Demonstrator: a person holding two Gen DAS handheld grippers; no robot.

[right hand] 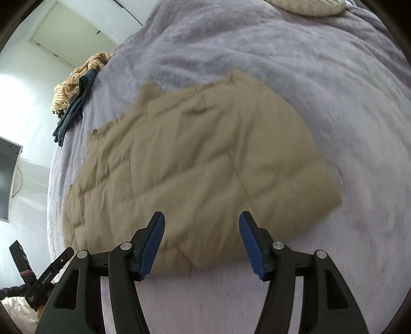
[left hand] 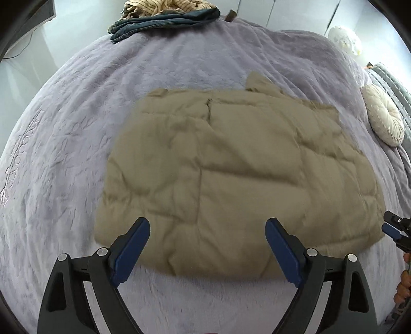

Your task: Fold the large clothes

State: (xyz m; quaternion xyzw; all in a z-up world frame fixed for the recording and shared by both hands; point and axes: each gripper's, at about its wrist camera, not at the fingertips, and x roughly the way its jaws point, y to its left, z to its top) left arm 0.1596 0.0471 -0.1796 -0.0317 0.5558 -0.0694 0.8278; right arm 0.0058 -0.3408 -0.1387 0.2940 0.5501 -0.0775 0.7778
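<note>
jacket [left hand: 231,174]: folded tan slab mid-frame on bed [left hand: 77,128], long axis left-right | left gripper [left hand: 207,239]: fingers spread, empty, over near edge | right gripper [right hand: 201,233]: released, likewise; neither clearly nearer

Bare purple blanket [left hand: 77,144] lay open around the folded tan jacket [left hand: 231,164], clothes pile [left hand: 164,18] at far edge, round cushion [left hand: 384,115] at right.
</note>
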